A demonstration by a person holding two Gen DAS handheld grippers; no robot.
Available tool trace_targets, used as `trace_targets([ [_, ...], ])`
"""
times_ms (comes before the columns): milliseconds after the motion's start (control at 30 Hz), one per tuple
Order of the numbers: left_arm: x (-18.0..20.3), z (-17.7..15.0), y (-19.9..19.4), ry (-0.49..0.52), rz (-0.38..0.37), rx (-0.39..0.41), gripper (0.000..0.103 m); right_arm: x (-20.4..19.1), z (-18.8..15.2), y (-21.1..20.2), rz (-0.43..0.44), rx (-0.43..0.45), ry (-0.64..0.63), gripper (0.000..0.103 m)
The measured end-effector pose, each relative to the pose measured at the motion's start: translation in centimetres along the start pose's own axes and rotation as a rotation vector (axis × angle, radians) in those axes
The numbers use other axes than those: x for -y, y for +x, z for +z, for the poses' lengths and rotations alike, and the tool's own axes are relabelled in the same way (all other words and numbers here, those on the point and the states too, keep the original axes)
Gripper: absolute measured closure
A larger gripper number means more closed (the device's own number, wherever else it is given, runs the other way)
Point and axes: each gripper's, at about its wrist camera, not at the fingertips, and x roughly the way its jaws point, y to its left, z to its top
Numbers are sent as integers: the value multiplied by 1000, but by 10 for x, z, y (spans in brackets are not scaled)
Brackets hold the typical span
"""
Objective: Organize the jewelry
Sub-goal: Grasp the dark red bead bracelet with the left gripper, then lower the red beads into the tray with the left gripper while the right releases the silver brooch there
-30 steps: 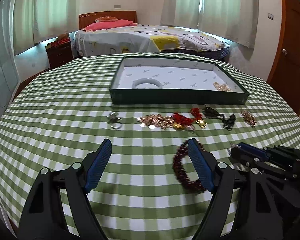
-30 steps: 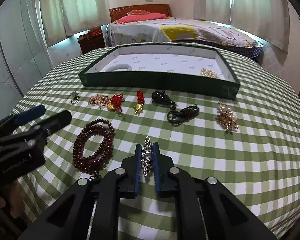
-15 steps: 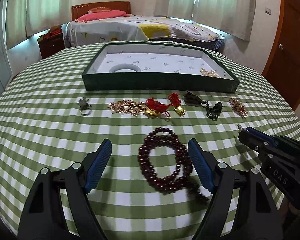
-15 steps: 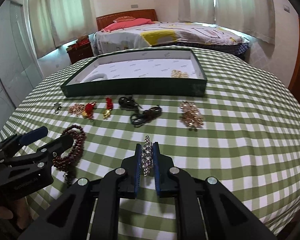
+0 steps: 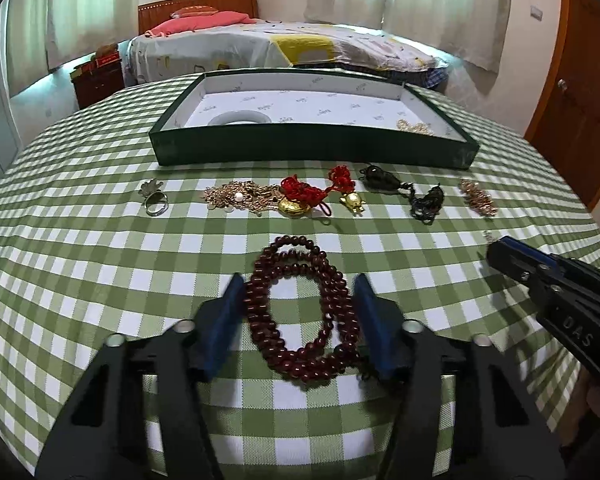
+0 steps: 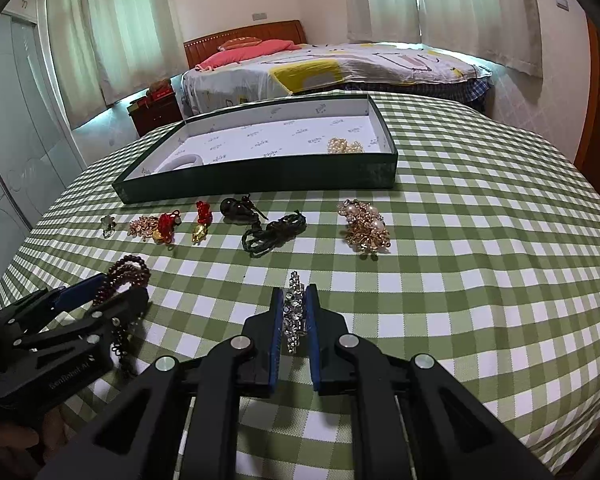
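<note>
Your left tool point(image 5: 298, 320) is low over the bench point(image 5: 80, 264), with its two blue fingers point(image 5: 224, 320) spread apart on either side of the dark red bead bracelet point(image 5: 300, 312). The bracelet lies coiled on the checked cloth near the front edge of the bench. Whether the fingers touch the beads, I cannot tell; they are close beside them but have not closed on them.

Your right tool point(image 6: 295, 320) is closed tight on a small sparkling brooch point(image 6: 294, 308), which stands upright between the blue pads and shows a little above their tips. This tool is over the cloth near the front edge, to the right of the left tool.

Toward the far edge of the bench stands the dark green tray point(image 5: 312, 148) with a white lining. Inside it, a white bangle point(image 5: 240, 118) lies near the front left corner and a pale bead string point(image 6: 344, 145) lies near the front right corner.

Just in front of the tray, a row of pieces lies on the cloth. From left to right you have a silver ring point(image 5: 154, 200), a heap of gold chain point(image 5: 240, 198), a red knot with a gold charm point(image 5: 300, 196), a second red knot with a small gold charm point(image 5: 346, 188), a dark pendant on a black cord point(image 6: 260, 224), and a gold and pearl cluster point(image 6: 364, 226).
</note>
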Motion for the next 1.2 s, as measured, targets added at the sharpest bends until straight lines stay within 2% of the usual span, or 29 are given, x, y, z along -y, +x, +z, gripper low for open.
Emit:
trace_targets([
  [33,0,0,-1,1,-1,2,59,-1,0,1,-1,-1,0,91],
  [100,-3,-2,-2,0,-34,8,79,0,0,0,-1,-1,-2,91],
  [233,-5,-3,-3,2,-48,13,81,-1,-1,2,0,-3,-7,91],
  [300,-4,-2,-3,9,-48,11,87,-1,-1,2,1,-2,-7,91],
  [533,-4,-1,-8,15,-52,22,89,-6,-1,0,7,7,-14,91],
  [567,-3,0,-9,18,-51,29,92,-6,-2,-1,8,8,-15,91],
  [1200,-3,10,-25,33,-61,95,92,-10,3,-5,23,24,-22,91],
])
